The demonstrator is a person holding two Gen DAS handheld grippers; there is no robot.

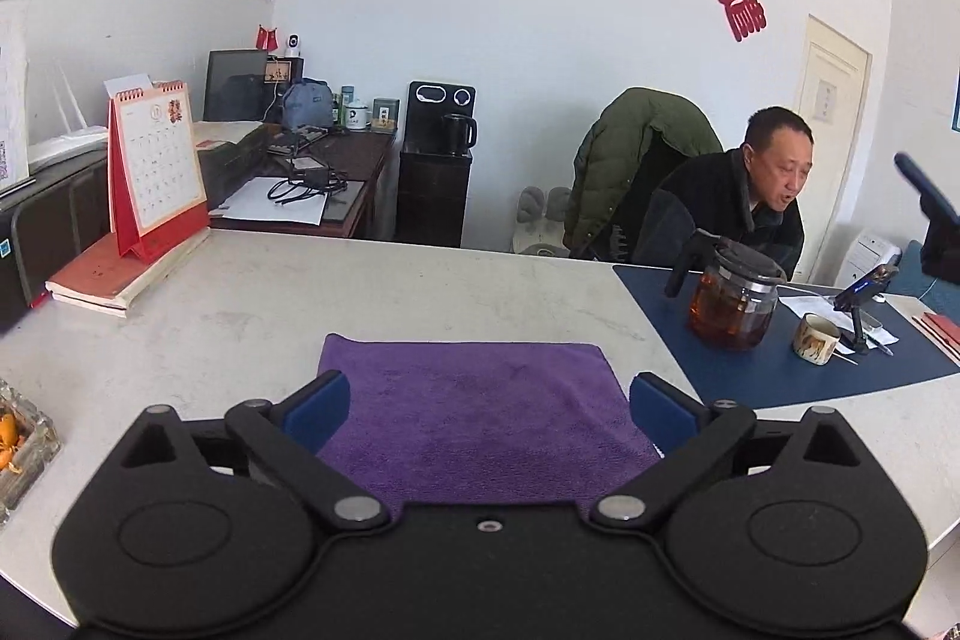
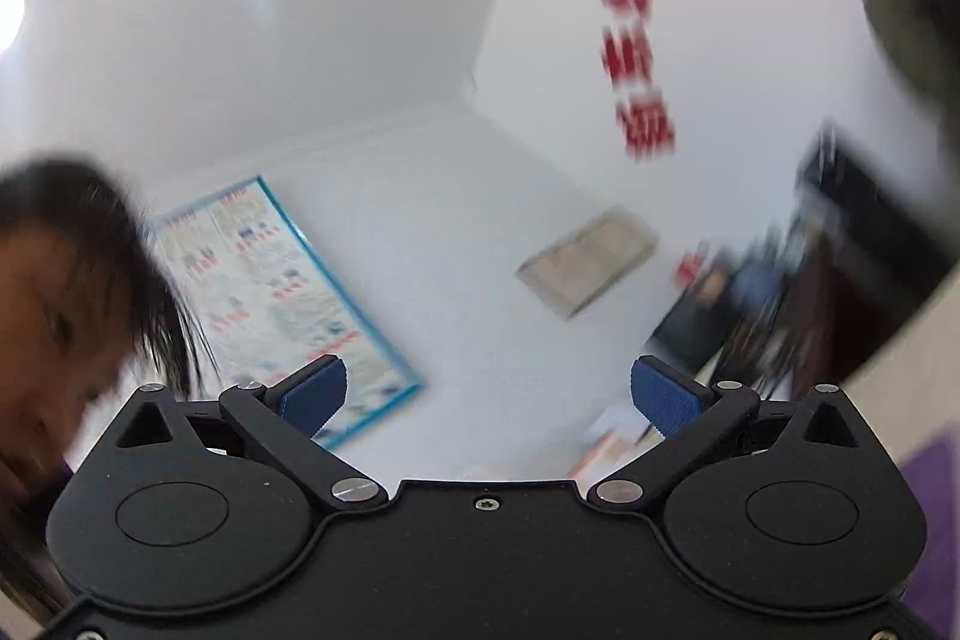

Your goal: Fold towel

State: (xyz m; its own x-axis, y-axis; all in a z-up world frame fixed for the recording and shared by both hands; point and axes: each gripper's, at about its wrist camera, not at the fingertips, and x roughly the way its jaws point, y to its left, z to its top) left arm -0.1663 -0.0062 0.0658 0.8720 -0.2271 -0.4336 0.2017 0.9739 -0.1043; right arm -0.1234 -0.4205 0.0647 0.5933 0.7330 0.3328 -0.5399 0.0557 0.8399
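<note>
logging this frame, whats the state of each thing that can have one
left gripper: open, fingers apart over the towel, holding nothing
right gripper: open, empty, aimed up at the wall and ceiling, view blurred
purple towel: lying flat on the table, not gripped
glass teapot: upright, lid on, partly full of brown tea
cup: upright on the blue mat
desk calendar: standing, open

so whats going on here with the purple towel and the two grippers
A person is working on folding a purple towel with two hand-held grippers. The towel lies flat on the pale table. The left gripper hangs open over it, gripping nothing. The right gripper is also open and empty, tilted up toward the wall and ceiling, its view blurred. Neither one has hold of the towel.
</note>
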